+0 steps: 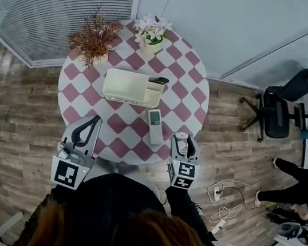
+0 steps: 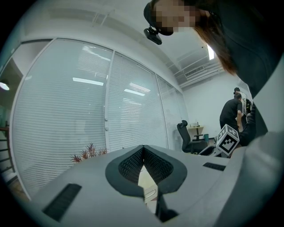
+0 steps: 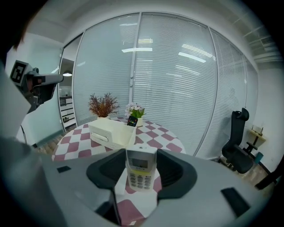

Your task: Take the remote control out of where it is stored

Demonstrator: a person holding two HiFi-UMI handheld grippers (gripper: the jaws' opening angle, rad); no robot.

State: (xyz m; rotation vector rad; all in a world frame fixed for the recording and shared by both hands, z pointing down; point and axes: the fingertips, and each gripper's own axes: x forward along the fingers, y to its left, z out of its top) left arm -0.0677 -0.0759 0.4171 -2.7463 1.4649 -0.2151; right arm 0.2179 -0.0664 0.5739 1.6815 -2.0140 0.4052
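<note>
A white remote control (image 1: pixel 154 126) with a small screen lies flat on the pink-and-white checked round table (image 1: pixel 77 93). It is just in front of a cream storage box (image 1: pixel 126 86). A black remote (image 1: pixel 159 80) stands in the box's right compartment. My right gripper (image 1: pixel 183 137) is open near the table's front edge, to the right of the white remote and apart from it. In the right gripper view the white remote (image 3: pixel 141 170) shows on the table beyond the open right gripper (image 3: pixel 141 155), with the box (image 3: pixel 111 133) and black remote (image 3: pixel 132 120) behind. My left gripper (image 1: pixel 92 119) (image 2: pixel 143 150) is shut and empty.
A dried reddish plant (image 1: pixel 95 38) and a pot of pink flowers (image 1: pixel 152 34) stand at the table's far side. An office chair (image 1: pixel 281 108) and a person (image 1: pixel 301 183) are at the right. Cables and a power strip (image 1: pixel 219 208) lie on the wooden floor.
</note>
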